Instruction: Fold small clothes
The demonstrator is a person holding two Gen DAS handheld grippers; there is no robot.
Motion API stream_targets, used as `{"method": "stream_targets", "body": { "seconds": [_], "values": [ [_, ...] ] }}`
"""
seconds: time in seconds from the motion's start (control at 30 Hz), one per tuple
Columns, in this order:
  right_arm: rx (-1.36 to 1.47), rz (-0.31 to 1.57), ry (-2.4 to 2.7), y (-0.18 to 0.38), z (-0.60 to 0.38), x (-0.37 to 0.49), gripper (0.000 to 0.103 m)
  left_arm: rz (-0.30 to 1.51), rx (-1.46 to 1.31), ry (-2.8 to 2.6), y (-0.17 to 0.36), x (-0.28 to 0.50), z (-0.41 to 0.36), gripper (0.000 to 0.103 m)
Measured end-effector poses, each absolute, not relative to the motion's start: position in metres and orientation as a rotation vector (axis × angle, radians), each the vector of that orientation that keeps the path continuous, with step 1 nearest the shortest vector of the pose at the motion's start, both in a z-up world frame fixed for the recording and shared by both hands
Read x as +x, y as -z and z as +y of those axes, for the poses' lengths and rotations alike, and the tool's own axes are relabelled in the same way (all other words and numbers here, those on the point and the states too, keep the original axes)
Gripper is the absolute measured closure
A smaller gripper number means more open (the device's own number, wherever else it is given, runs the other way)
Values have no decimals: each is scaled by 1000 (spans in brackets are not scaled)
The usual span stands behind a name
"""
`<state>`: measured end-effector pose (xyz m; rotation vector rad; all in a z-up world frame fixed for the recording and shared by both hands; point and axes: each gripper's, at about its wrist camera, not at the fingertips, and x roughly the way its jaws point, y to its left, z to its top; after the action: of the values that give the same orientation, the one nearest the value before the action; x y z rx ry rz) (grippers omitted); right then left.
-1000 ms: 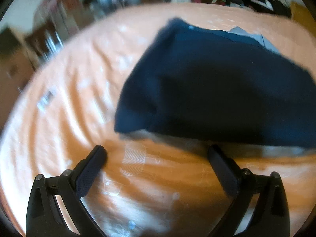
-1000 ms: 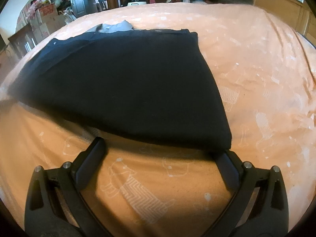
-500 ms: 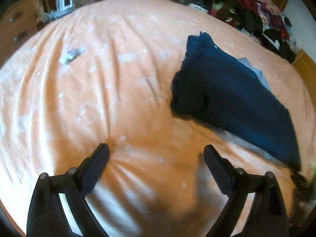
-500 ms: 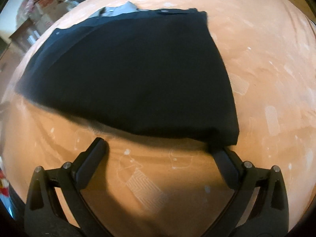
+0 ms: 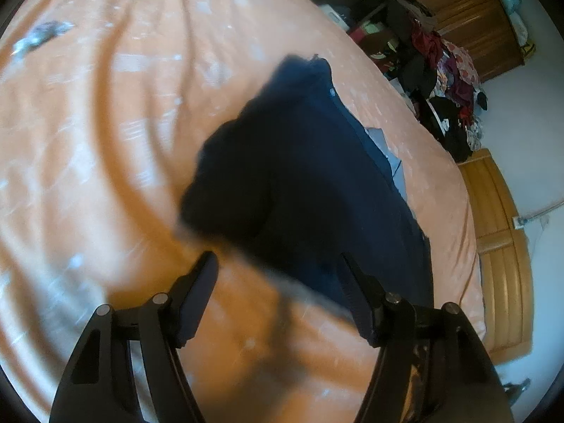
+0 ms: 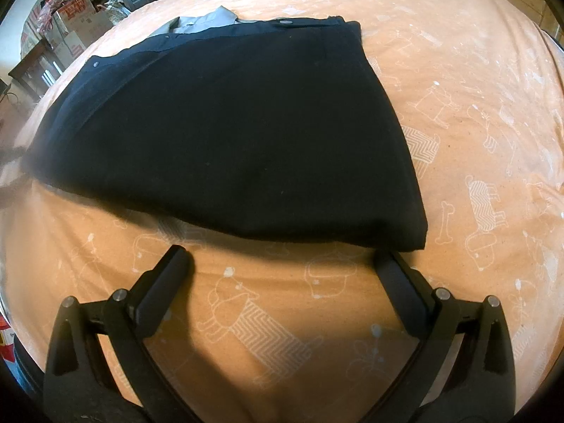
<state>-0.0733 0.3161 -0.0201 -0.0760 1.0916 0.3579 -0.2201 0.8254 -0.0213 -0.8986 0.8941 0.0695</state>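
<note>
We see a dark navy garment (image 6: 225, 134) lying folded and fairly flat on a bed covered by an orange sheet (image 6: 476, 112) printed with pale dog and bone outlines. In the right wrist view the far edge of the garment shows a waistband with two small buttons, and a grey lining (image 6: 201, 23) pokes out from under that edge. The right hand-held gripper (image 6: 282, 264) sits low over the sheet just in front of the garment's near edge, its jaws spread wide and holding nothing; its right finger (image 6: 405, 292) is right at the near right corner of the cloth, though we cannot tell whether it touches. The left hand-held gripper (image 5: 278, 275) is likewise open and empty, near the opposite end of the garment (image 5: 310, 176), which looks blurred and bunched there. Past the bed, the left wrist view shows a heap of clothes (image 5: 444, 81) against wooden cupboards (image 5: 465, 10), and the right wrist view shows cardboard boxes (image 6: 74, 21) near a door.
</note>
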Motion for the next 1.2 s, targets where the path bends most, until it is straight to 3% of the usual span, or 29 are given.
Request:
{"method": "stream_targets", "body": {
  "seconds": [0.33, 0.37, 0.4, 0.43, 0.47, 0.63, 0.77, 0.87, 1.0, 1.13, 1.2],
  "values": [
    [75, 1099, -442, -21, 330, -120, 2, 772, -1006, -180, 39, -160, 839, 35],
    [98, 1079, -455, -29, 331, -122, 2, 756, -1008, -182, 39, -157, 840, 40],
    [119, 1051, -477, -38, 333, -122, 2, 743, -1015, -169, 41, -152, 842, 61],
    [129, 1027, -497, -46, 337, -121, 2, 728, -1037, -143, 43, -151, 844, 91],
    [131, 1007, -517, -54, 342, -117, 2, 713, -1046, -135, 43, -152, 845, 93],
    [127, 930, -644, -94, 388, -84, 4, 631, -1037, -81, 28, -150, 844, 94],
    [168, 878, -720, -113, 398, -67, 13, 618, -821, -54, -22, -124, 814, 95],
    [238, 859, -724, -116, 376, -57, 21, 576, -624, 48, -77, -95, 758, 95],
    [311, 846, -641, -107, 317, -52, 22, 526, -397, 282, -133, -62, 638, 95],
    [387, 889, -538, -77, 256, -54, 22, 573, -234, 537, -114, -51, 520, 93],
    [433, 918, -503, -59, 232, -57, 23, 732, -202, 624, -64, -37, 475, 92]
  ]
}}
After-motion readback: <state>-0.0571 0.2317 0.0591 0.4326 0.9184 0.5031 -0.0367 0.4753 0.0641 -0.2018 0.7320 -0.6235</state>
